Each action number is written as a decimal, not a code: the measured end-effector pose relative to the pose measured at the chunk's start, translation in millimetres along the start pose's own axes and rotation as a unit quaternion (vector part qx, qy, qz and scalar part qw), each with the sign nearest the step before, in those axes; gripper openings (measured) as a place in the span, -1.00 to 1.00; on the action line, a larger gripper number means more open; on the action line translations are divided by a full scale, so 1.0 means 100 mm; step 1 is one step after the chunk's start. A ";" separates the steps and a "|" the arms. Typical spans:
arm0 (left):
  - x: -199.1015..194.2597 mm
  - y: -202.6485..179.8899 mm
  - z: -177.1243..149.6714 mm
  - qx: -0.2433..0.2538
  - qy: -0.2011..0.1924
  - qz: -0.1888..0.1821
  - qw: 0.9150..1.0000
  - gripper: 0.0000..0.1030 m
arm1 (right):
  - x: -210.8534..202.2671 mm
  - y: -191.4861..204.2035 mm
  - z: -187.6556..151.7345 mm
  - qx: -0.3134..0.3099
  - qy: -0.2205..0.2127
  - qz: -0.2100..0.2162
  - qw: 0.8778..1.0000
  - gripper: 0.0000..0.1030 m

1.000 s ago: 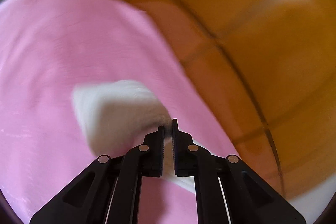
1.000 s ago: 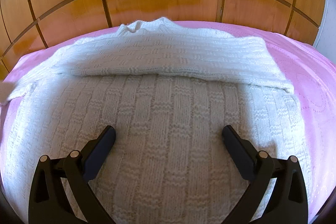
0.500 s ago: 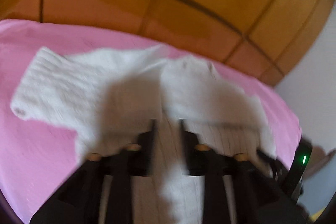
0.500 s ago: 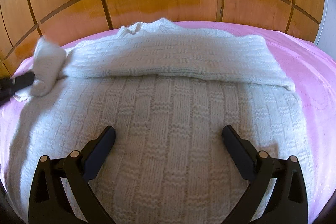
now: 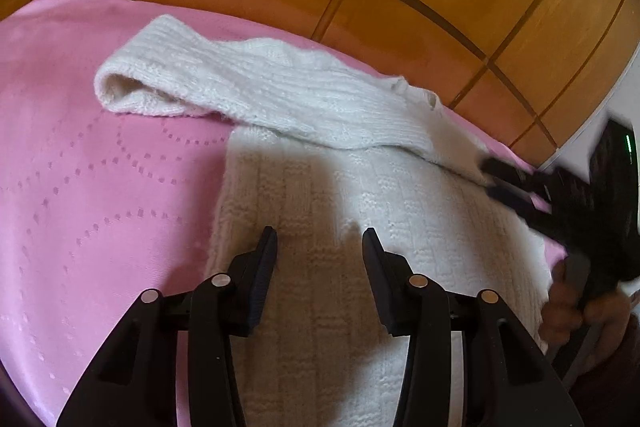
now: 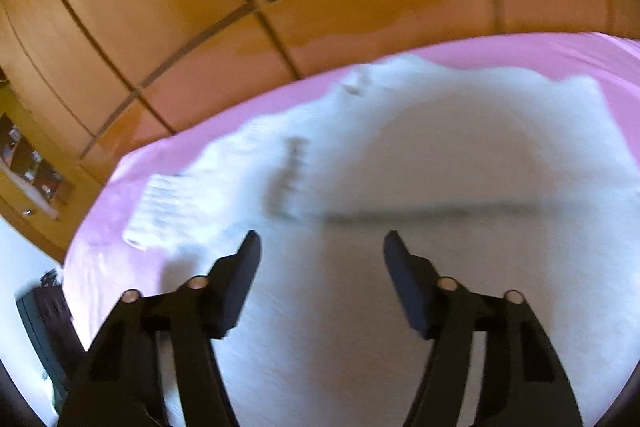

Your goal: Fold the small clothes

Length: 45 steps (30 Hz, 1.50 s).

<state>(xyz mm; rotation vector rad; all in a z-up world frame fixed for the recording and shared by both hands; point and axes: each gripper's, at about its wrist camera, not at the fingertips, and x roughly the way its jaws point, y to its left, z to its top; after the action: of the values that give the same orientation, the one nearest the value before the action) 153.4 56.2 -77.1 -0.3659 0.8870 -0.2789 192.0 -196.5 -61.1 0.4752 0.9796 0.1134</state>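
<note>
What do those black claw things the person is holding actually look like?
Each gripper, left and right, is matte black plastic: two flat rectangular fingers on angular linkage arms, joined by round silver rivets. Seen from the left camera, the right tool carries a small green light. A dark sleeve shows beside it.

Your left gripper (image 5: 319, 247) points steeply down, its jaws part open with nothing pinched between the pads, having just been opening; your right gripper (image 6: 322, 251), blurred in both views, tilts downward too, its jaws having just been closing yet apart and gripping nothing; your right hand (image 5: 576, 301) wraps its handle, off to the left tongs' right.
</note>
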 end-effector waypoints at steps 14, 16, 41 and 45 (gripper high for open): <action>-0.03 0.03 -0.22 0.008 -0.019 -0.003 1.000 -0.15 | 0.32 0.82 0.49 -0.120 0.004 -0.032 0.992 -0.84; -0.04 0.03 -0.24 0.008 -0.019 -0.003 1.000 -0.15 | 0.14 0.81 0.58 -0.123 -0.023 -0.039 0.991 -0.88; 0.23 -0.01 0.49 -0.048 -0.046 0.046 0.997 0.21 | -0.61 -0.81 0.70 0.038 -0.104 -0.168 0.979 -0.90; 0.24 0.37 0.47 -0.111 -0.041 0.068 0.991 0.21 | -0.47 -1.19 0.52 0.076 -0.072 -0.199 0.974 -0.90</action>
<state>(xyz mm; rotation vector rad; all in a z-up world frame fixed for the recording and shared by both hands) 207.9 89.5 -82.5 -0.5163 0.8598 -0.0381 194.3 -334.2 -52.5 0.4133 0.9267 -0.3546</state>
